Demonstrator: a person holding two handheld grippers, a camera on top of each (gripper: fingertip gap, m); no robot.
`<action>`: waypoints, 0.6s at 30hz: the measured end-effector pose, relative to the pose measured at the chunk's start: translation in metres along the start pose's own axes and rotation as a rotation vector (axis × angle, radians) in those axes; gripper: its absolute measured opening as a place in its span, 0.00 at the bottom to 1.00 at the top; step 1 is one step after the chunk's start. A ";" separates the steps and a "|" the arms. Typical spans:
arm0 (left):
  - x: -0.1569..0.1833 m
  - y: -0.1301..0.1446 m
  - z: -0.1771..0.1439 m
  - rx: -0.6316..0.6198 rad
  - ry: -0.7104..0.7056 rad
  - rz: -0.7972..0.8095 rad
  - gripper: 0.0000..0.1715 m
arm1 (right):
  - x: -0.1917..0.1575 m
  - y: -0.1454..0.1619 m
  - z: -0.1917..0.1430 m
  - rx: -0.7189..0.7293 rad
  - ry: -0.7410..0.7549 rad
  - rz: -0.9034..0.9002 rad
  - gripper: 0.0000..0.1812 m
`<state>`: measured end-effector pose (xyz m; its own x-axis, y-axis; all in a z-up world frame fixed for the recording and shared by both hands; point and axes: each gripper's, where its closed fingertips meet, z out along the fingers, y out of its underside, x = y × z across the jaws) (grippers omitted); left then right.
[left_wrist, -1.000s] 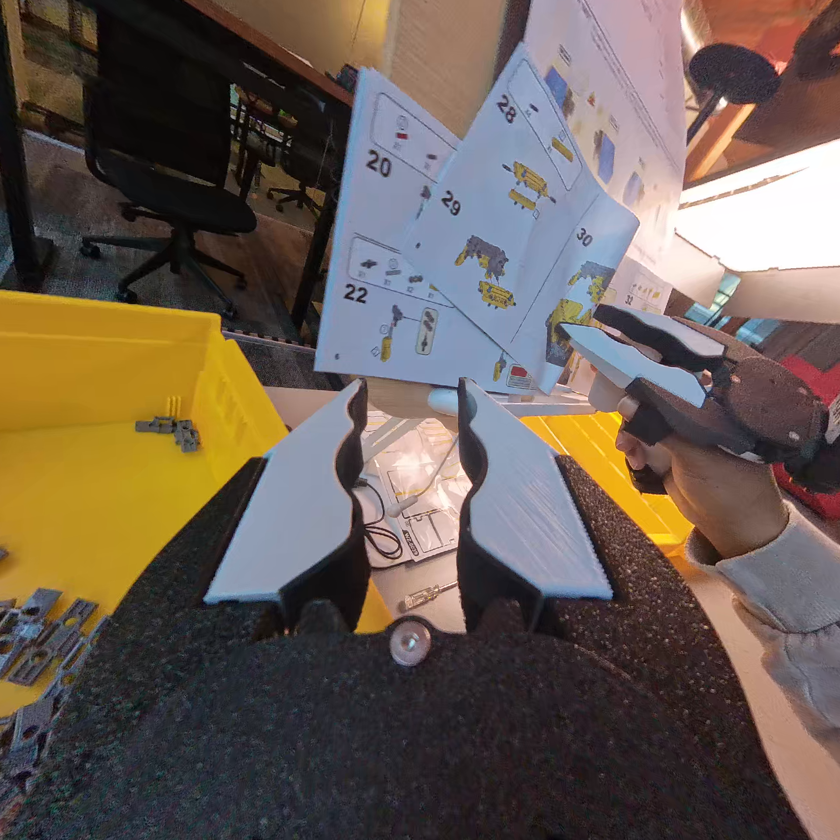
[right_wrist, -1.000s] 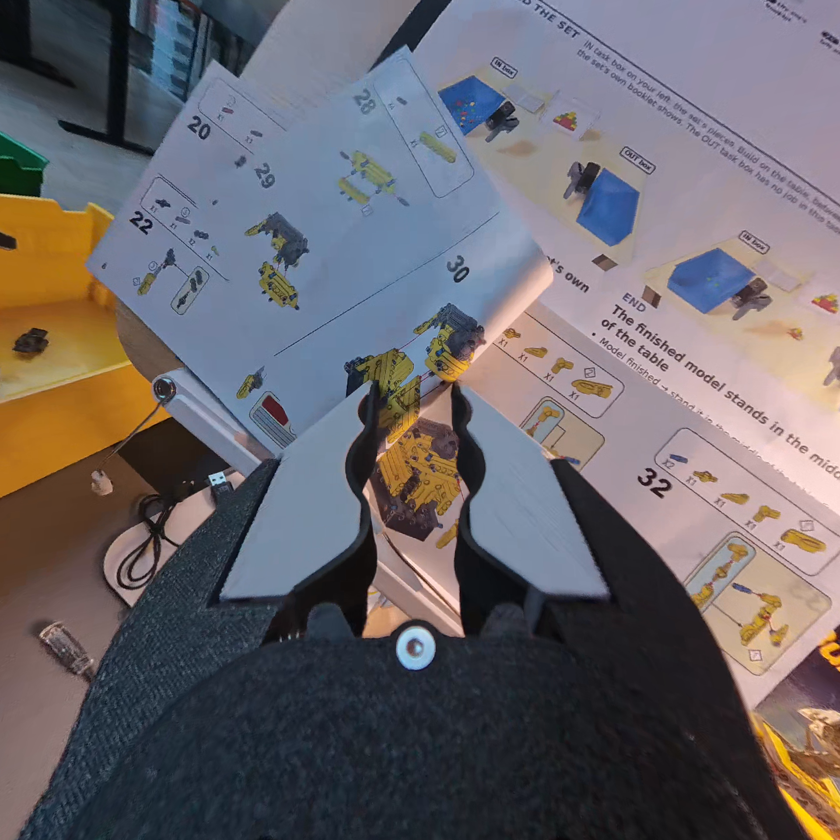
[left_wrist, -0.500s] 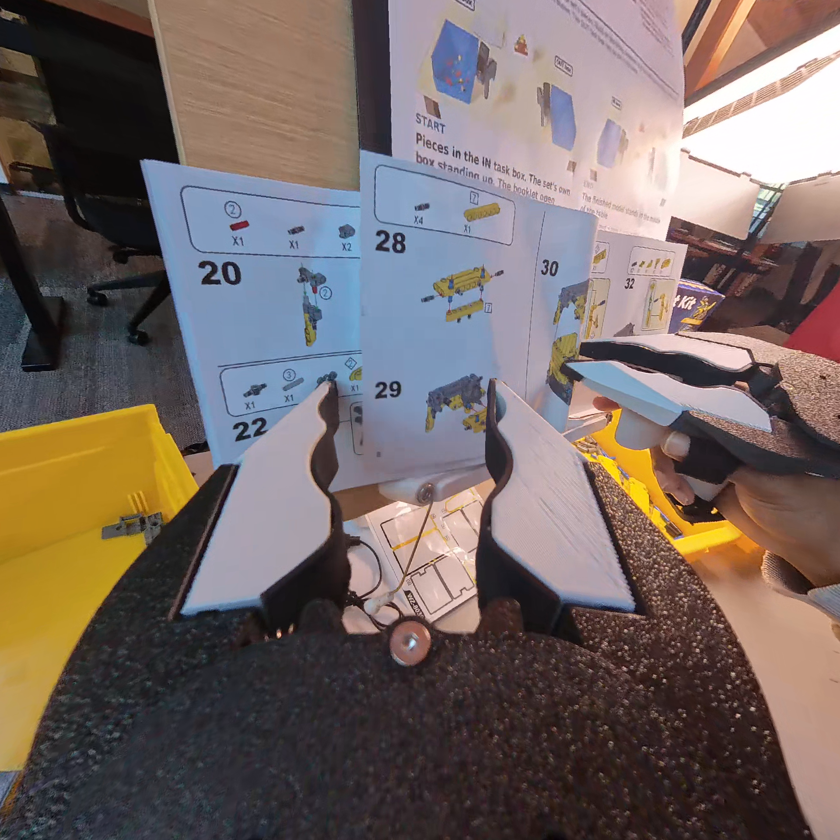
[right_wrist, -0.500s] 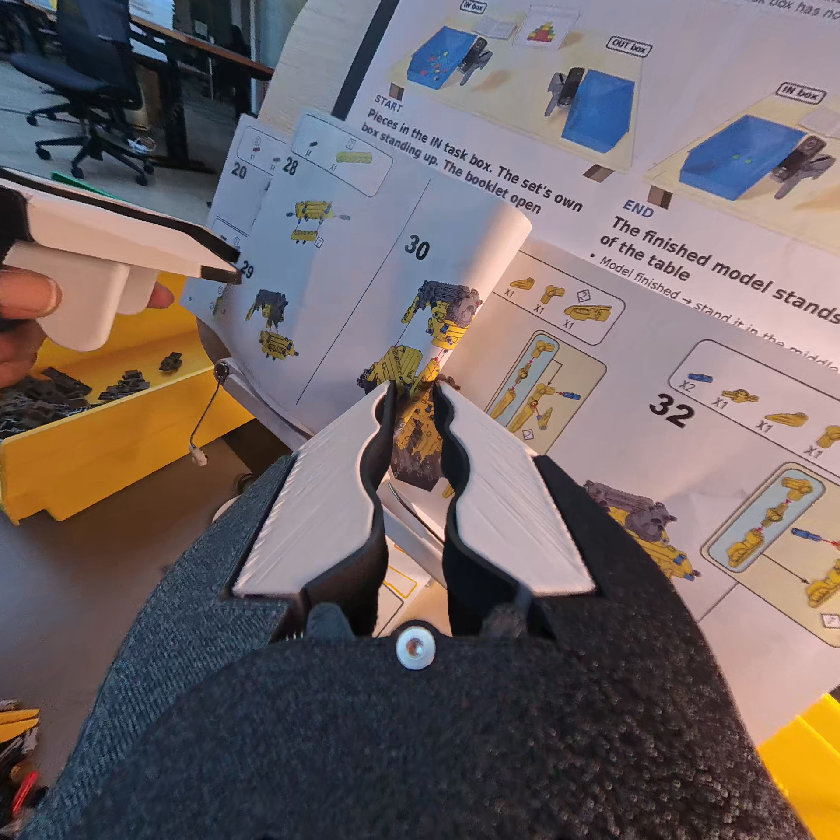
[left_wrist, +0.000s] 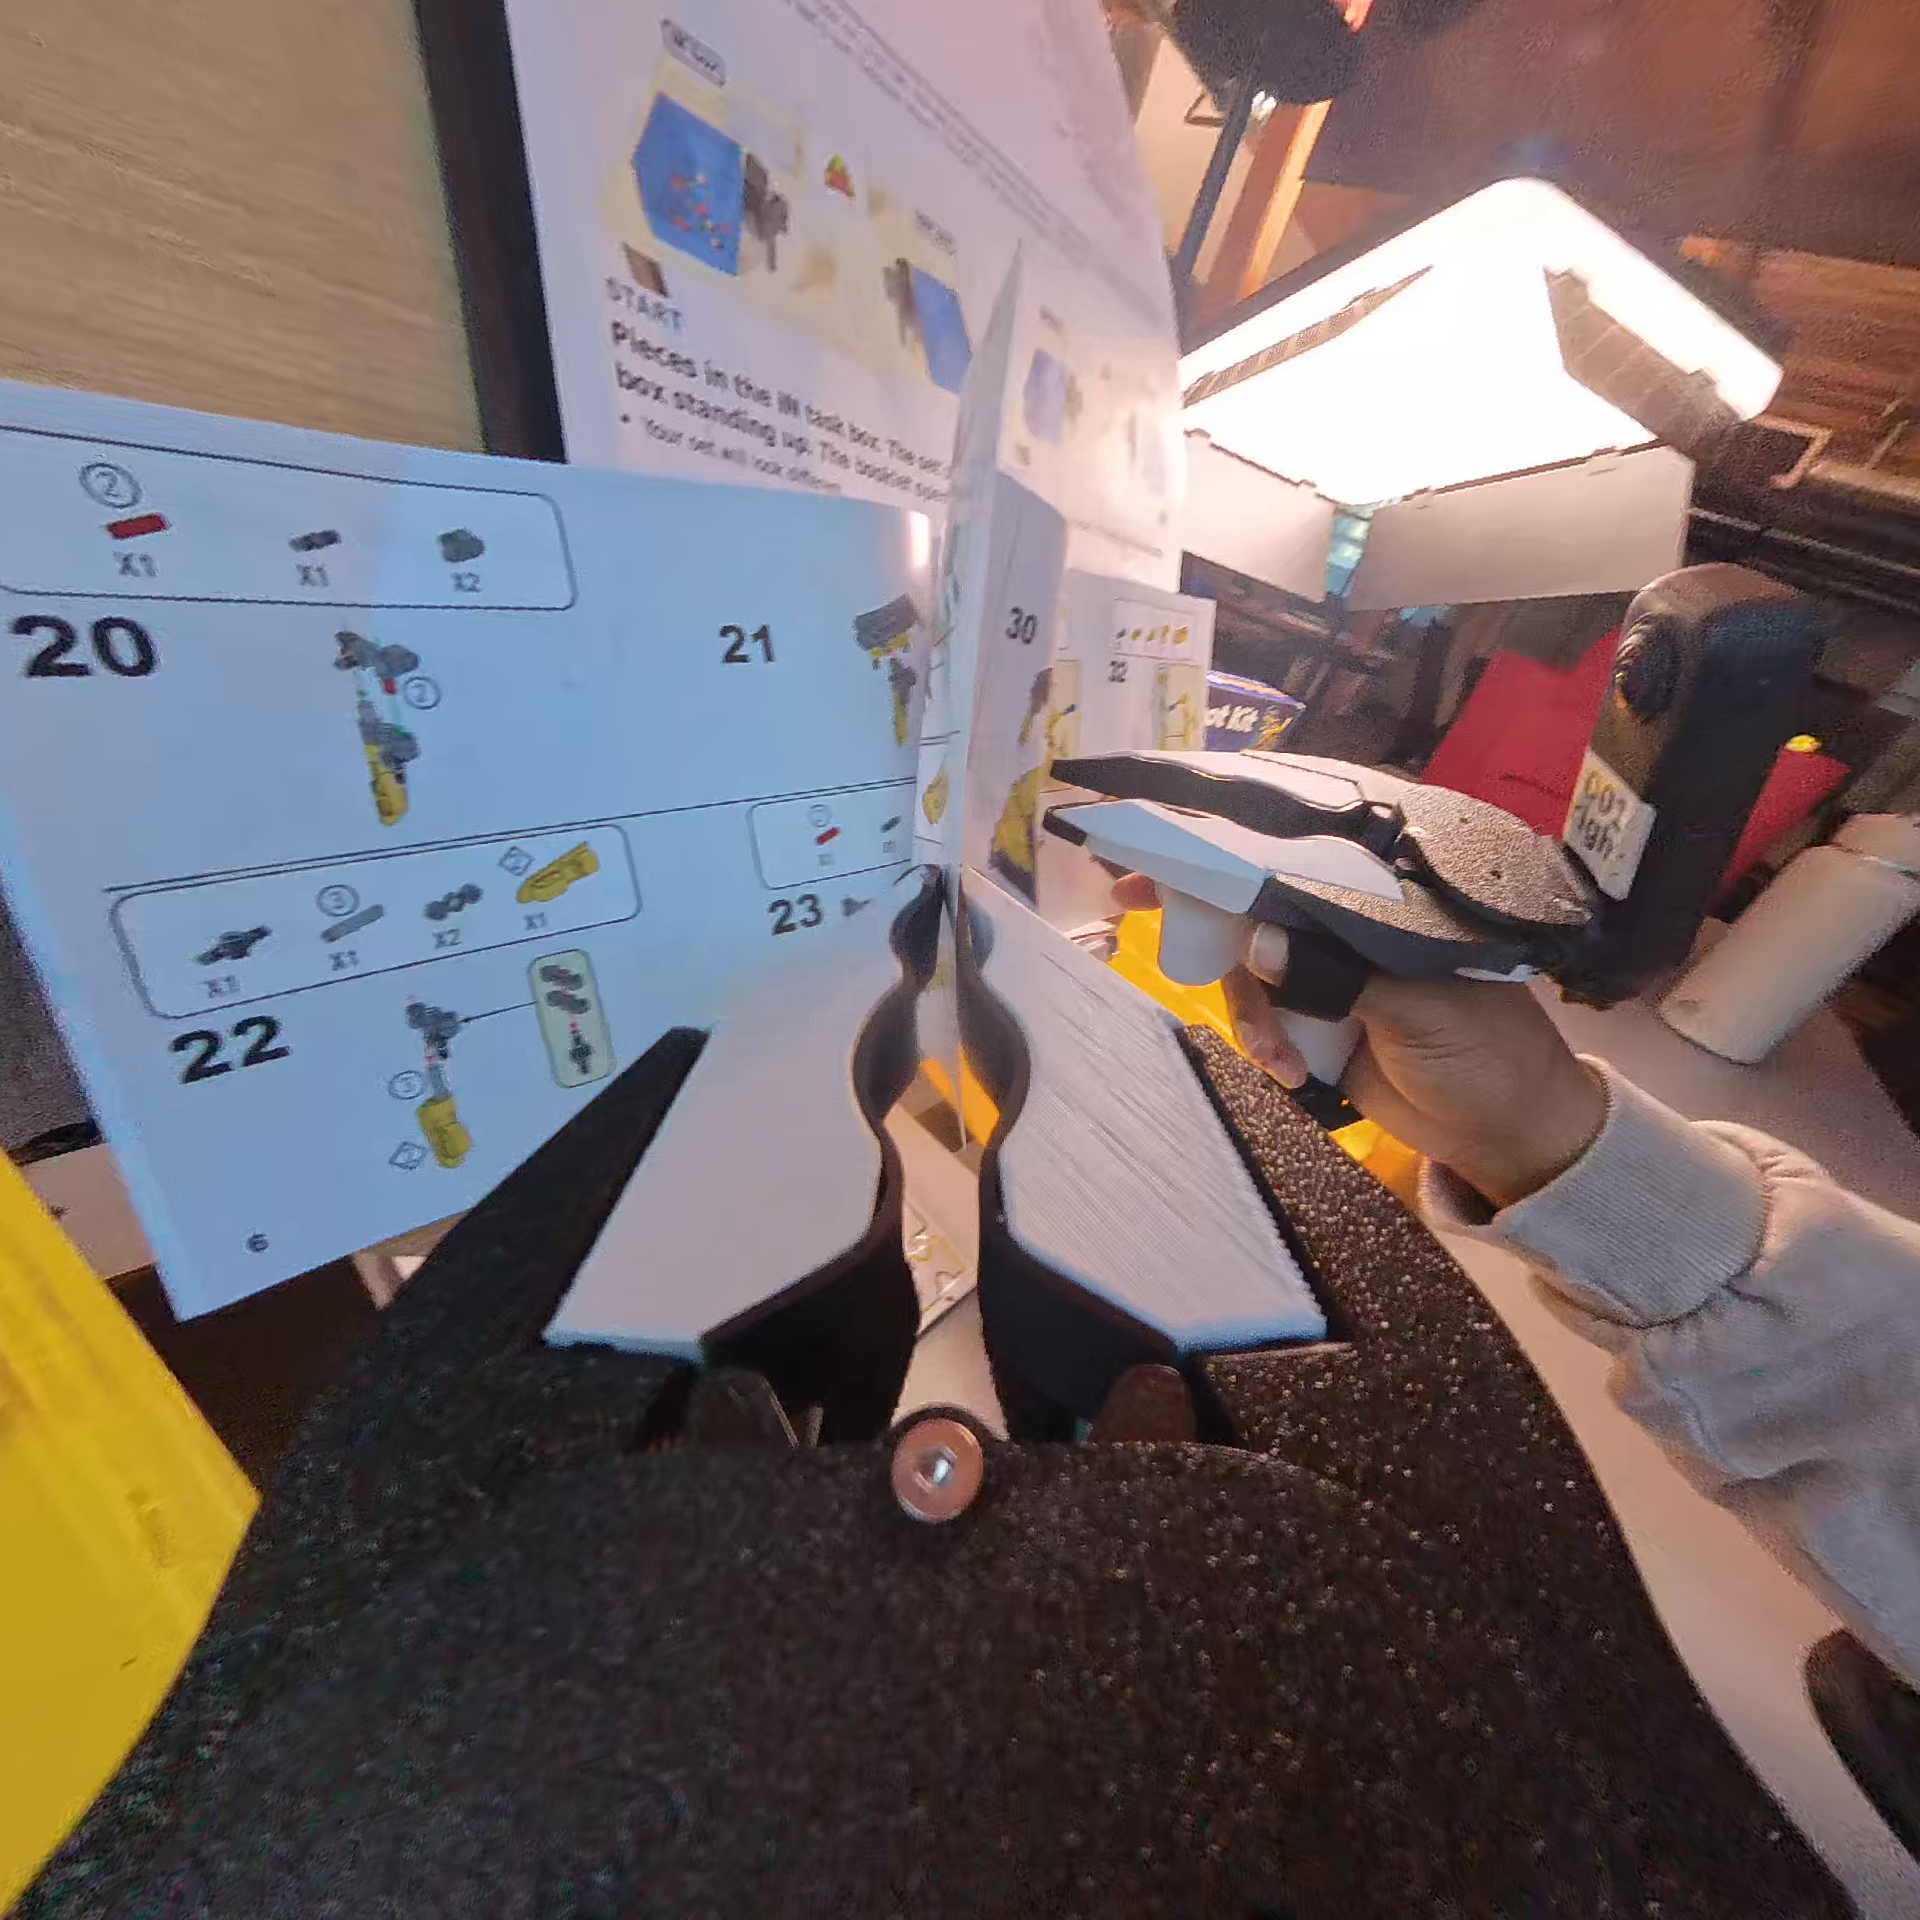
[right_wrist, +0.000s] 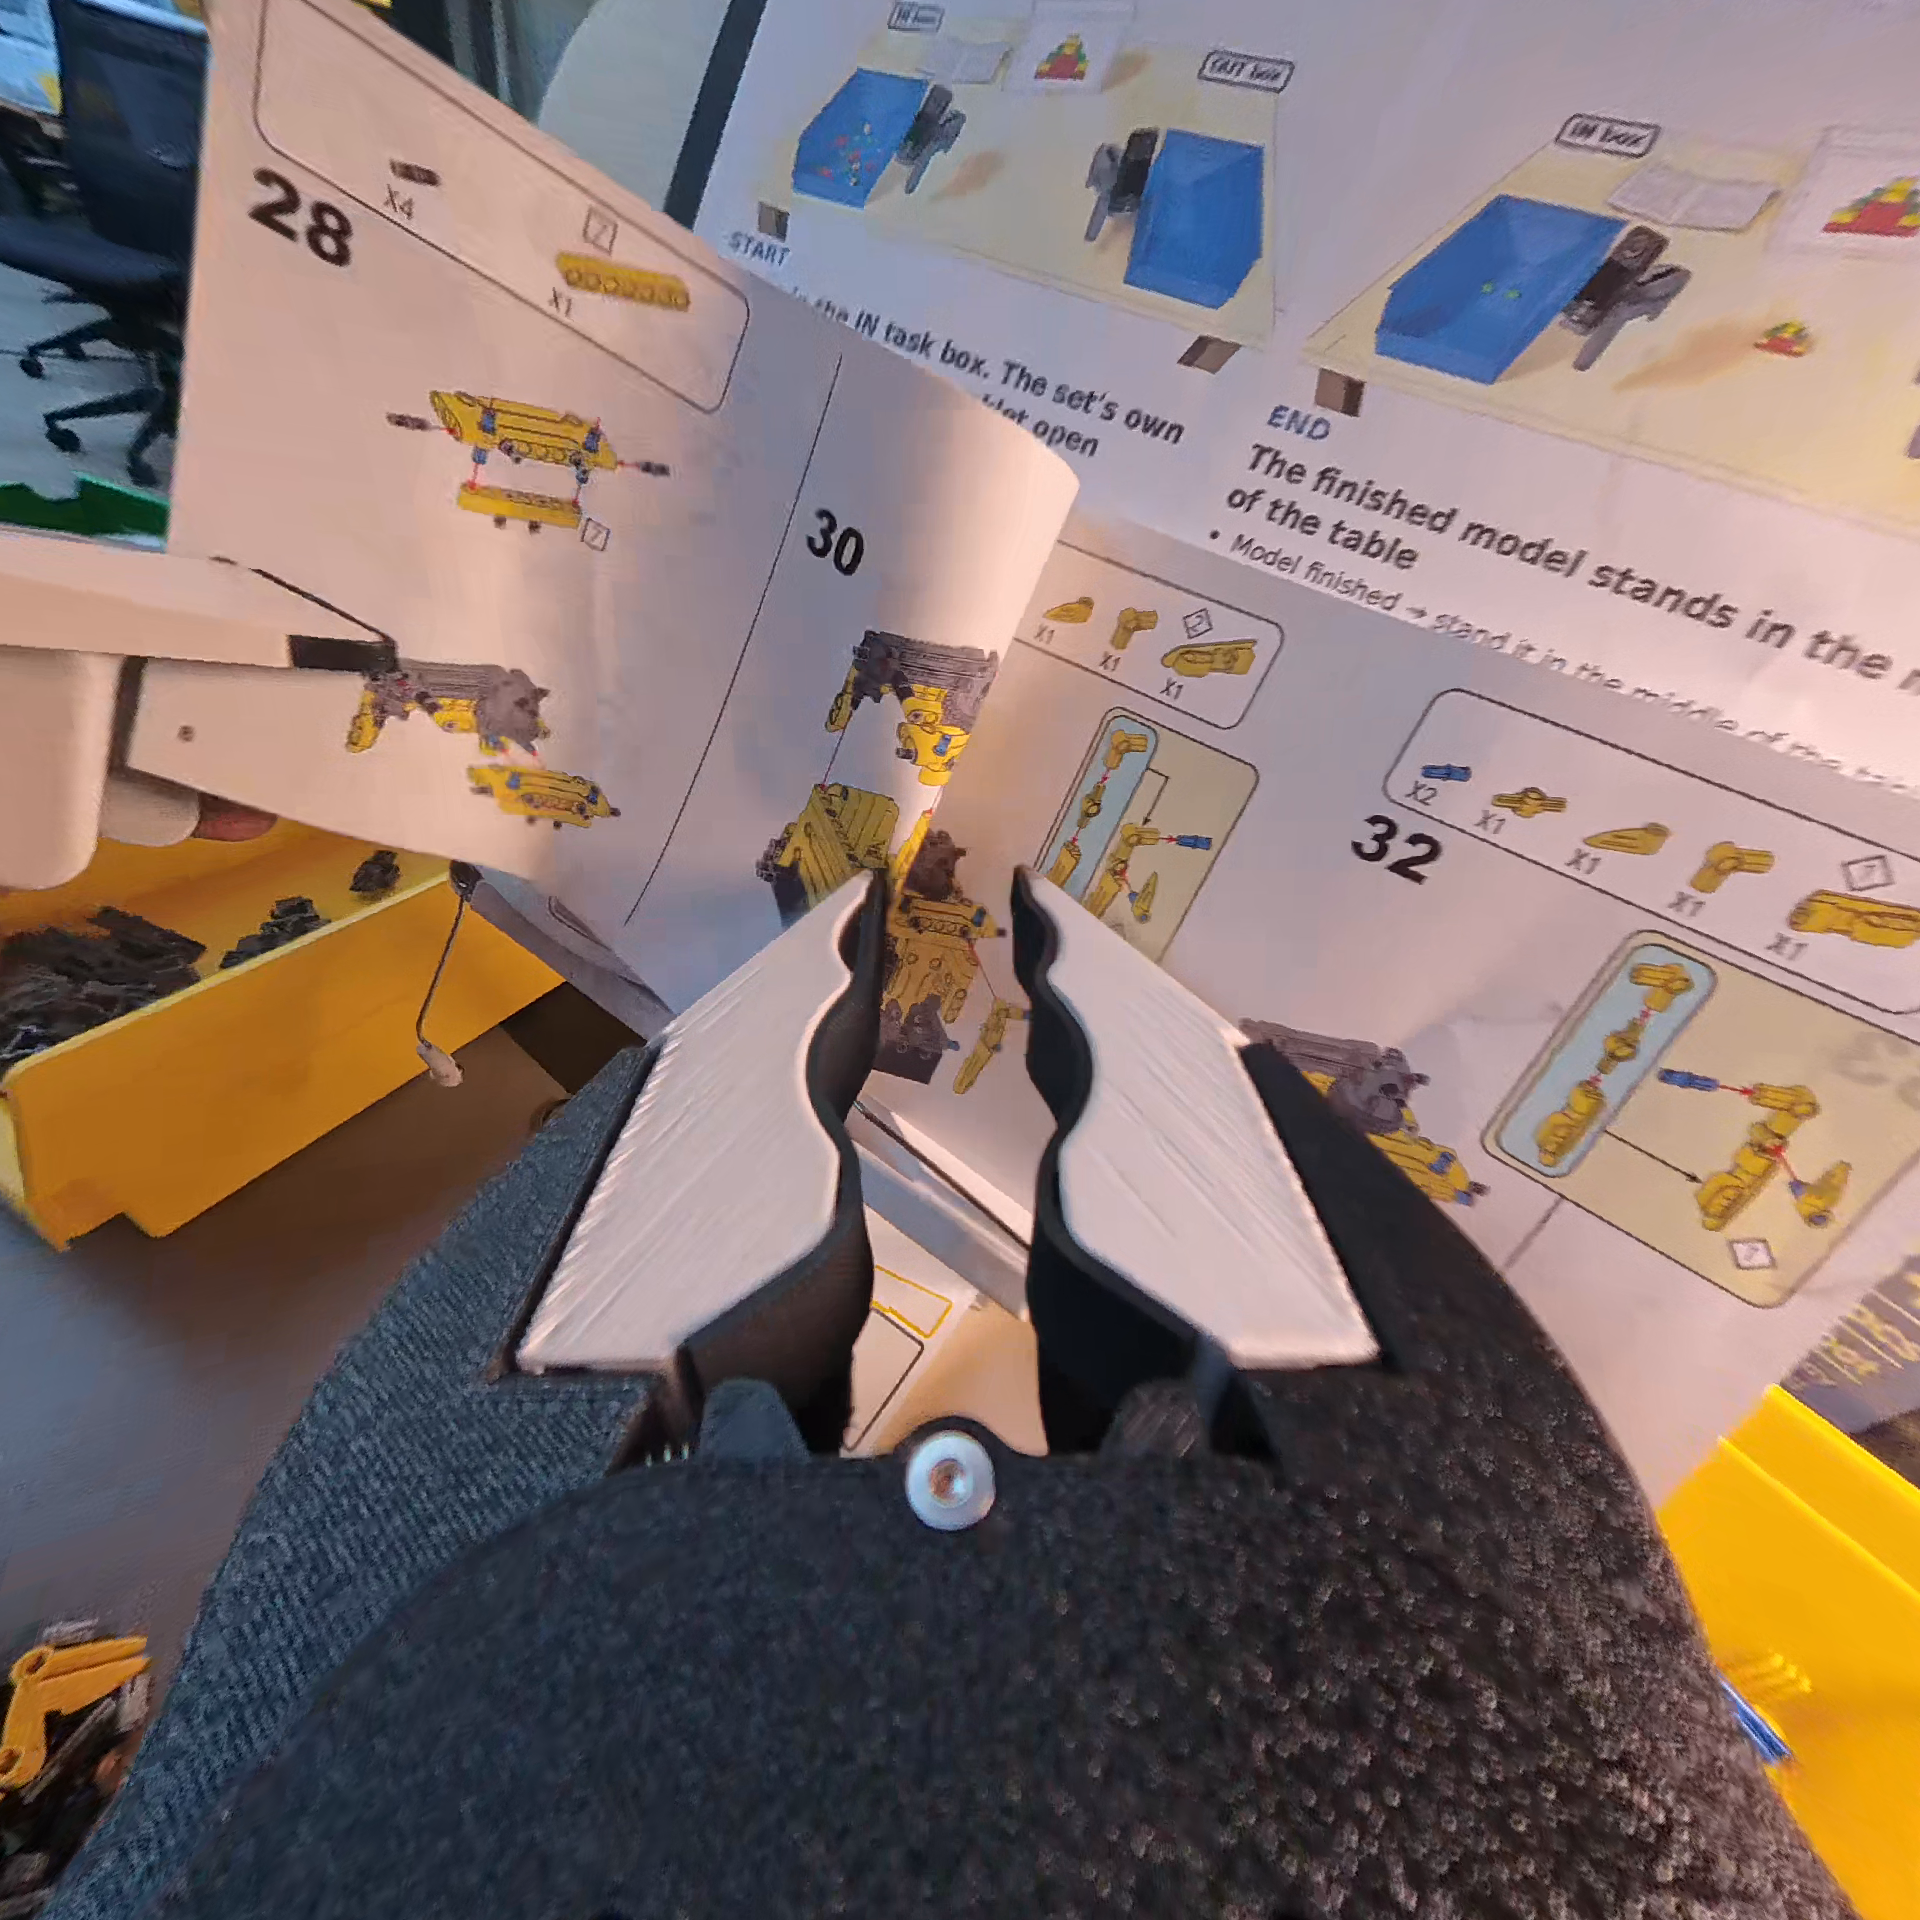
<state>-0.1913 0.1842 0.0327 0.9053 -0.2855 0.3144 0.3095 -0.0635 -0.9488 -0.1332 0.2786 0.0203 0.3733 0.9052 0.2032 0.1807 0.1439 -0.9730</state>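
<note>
Your left gripper (left_wrist: 943, 904) pinches a booklet page (left_wrist: 961, 727) edge-on between its tips, holding that leaf upright off the open spread (left_wrist: 436, 810). Just beside it, your right gripper (right_wrist: 945, 883) hangs with its fingers slightly apart, nothing between them, its tips near the curled page (right_wrist: 831, 644); the curl looks like a leaf in mid-turn. The booklet leans on a white stand (right_wrist: 582, 956), likely so it faces you. Behind it is a large sheet (right_wrist: 1455, 312). To the left sits a yellow bin (right_wrist: 208, 1070) of dark parts.
</note>
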 end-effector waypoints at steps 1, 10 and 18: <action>0.008 -0.003 -0.002 0.013 0.032 -0.017 0.00 | 0.001 -0.005 -0.007 0.025 0.015 0.003 0.17; 0.097 -0.021 0.018 0.026 0.300 -0.132 0.04 | -0.062 -0.001 -0.046 0.129 0.084 -0.345 0.48; 0.121 -0.026 0.032 0.015 0.353 -0.023 0.16 | 0.007 -0.016 -0.049 0.147 0.175 -0.041 0.09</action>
<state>-0.0805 0.1819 0.0964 0.7422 -0.5975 0.3034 0.3357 -0.0603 -0.9400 -0.0886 0.2628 0.0426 0.5229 0.8160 0.2463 0.0696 0.2471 -0.9665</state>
